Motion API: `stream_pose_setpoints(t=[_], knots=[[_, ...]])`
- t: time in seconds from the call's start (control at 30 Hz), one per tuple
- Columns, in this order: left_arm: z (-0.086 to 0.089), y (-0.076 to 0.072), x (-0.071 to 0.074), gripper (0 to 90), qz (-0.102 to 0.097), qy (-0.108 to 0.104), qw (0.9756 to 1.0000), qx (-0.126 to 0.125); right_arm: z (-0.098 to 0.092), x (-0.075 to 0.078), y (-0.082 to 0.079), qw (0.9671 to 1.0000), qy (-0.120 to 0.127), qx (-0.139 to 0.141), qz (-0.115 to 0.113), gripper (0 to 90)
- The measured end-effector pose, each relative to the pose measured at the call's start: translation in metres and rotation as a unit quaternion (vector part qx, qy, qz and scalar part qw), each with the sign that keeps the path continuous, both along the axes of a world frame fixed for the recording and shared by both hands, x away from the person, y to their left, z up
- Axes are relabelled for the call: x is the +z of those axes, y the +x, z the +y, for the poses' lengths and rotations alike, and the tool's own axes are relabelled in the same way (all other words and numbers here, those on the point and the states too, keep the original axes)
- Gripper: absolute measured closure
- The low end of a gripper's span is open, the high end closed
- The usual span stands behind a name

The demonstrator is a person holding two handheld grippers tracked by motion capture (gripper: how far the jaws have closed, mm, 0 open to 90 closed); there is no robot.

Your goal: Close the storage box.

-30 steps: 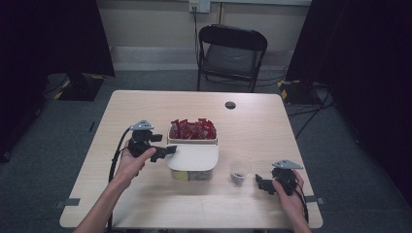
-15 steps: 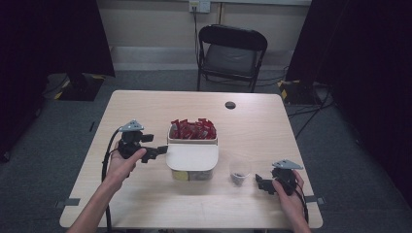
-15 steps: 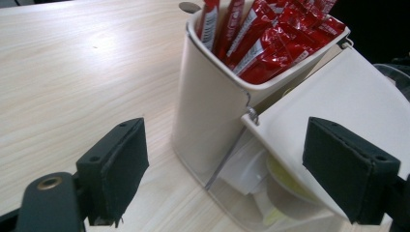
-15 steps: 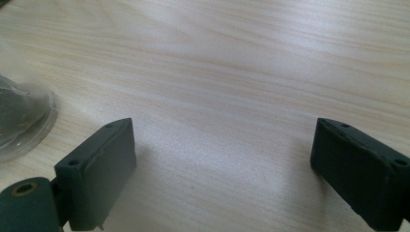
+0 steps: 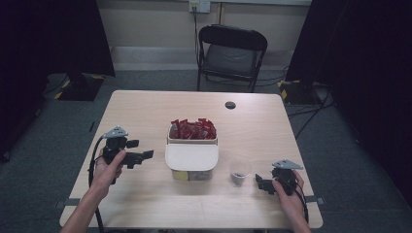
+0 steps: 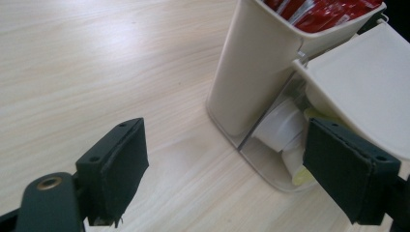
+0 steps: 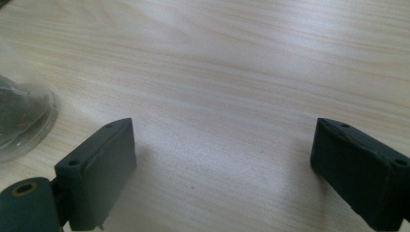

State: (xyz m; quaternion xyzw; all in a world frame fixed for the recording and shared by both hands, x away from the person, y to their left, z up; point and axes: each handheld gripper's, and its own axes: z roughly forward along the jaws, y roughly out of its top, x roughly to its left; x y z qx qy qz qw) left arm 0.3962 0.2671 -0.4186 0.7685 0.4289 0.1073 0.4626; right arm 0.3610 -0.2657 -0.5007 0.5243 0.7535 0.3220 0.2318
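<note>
At the centre of the high view a cream container (image 5: 191, 156) stands on the light wooden counter (image 5: 145, 109), its far compartment packed with red packets (image 5: 193, 129) and its near part covered by a flat lid. Left of it, the left hand-held gripper (image 5: 141, 157) hovers with jaws spread wide and nothing between them; its own view shows the container (image 6: 261, 72) at the upper right, with pale items under the lid. At the lower right of the high view, the right hand-held gripper (image 5: 262, 183) is also wide and empty, just beside a small clear cup (image 5: 239, 171) holding something dark. A black folding chair (image 5: 232, 53) stands beyond the counter.
</note>
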Motion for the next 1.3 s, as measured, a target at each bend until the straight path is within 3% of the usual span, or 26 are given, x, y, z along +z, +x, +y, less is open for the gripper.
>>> stream_pose_setpoints(t=[0.33,0.5,0.57,0.77,0.93,1.07,1.3], knots=[[0.023,-0.013,-0.017,15.9,0.016,0.036,0.9988,0.030,0.000,0.000,0.000,1.0000,0.000,0.000,0.000,8.4],[0.027,-0.020,-0.028,15.8,0.021,0.068,0.9970,0.032,0.000,0.000,0.000,1.0000,0.000,0.000,0.000,8.4],[0.028,-0.022,-0.032,15.8,0.023,0.064,0.9972,0.033,0.000,0.000,0.000,1.0000,0.000,0.000,0.000,8.4],[0.029,-0.027,-0.054,15.8,0.044,0.086,0.9949,0.032,0.000,0.000,0.000,1.0000,0.000,0.000,0.000,8.4],[0.029,-0.030,-0.065,15.8,0.036,0.092,0.9940,0.045,0.000,0.000,0.000,1.0000,0.000,0.000,0.000,8.4],[0.026,-0.031,-0.073,15.8,0.039,0.114,0.9914,0.051,0.000,0.000,0.000,1.0000,0.000,0.000,0.000,8.5],[0.022,-0.035,-0.080,15.1,0.007,0.145,0.9880,0.053,0.000,0.000,0.000,1.0000,0.000,0.000,0.000,8.4]])
